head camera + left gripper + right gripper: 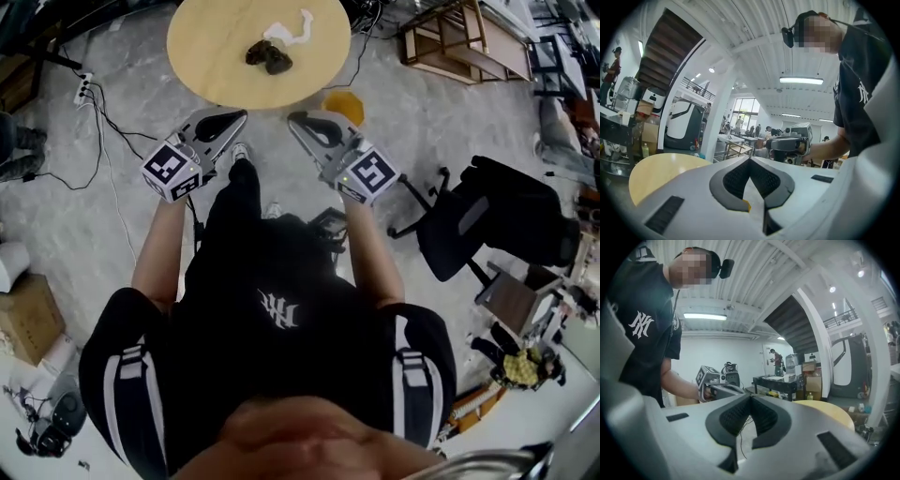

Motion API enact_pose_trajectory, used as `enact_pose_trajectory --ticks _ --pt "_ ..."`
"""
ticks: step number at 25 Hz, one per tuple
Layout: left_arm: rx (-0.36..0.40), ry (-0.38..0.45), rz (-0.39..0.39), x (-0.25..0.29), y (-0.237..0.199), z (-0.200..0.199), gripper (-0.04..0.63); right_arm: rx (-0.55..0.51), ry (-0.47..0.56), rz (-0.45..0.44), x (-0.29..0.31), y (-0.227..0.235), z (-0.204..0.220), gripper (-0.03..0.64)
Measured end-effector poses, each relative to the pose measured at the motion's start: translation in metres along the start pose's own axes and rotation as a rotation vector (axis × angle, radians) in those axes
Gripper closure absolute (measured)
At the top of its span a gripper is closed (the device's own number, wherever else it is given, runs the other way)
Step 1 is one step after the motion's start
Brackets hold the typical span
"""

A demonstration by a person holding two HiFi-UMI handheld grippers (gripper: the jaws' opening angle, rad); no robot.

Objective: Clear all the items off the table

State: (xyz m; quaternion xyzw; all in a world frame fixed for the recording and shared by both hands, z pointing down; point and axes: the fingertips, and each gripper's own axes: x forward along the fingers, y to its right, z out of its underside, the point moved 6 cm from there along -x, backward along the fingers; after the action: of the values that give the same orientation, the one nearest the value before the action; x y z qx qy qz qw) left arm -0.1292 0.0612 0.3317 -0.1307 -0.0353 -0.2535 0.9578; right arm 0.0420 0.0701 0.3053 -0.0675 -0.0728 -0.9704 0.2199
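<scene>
dark brown lump [269,56]: irregular, lying near the middle of the round pale-wood table [202,52] | white crumpled piece [292,30]: twisted, just beside the lump, on its far side

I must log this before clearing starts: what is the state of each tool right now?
Left tool: closed, holding nothing.
Right tool: closed, holding nothing.

White interlocked letters "NY" [641,324] stand on the chest of the person's black short-sleeved T-shirt [647,355], legible in both gripper views and foreshortened in the head view.
</scene>
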Motion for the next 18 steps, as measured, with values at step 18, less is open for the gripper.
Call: enact_pose_trajectory --ticks 18 --pt "-0.049 -0.122 -0.001 0.055 -0.187 0.082 0.583 0.062 -0.209 0.053 0.144 0.16 0.092 0.551"
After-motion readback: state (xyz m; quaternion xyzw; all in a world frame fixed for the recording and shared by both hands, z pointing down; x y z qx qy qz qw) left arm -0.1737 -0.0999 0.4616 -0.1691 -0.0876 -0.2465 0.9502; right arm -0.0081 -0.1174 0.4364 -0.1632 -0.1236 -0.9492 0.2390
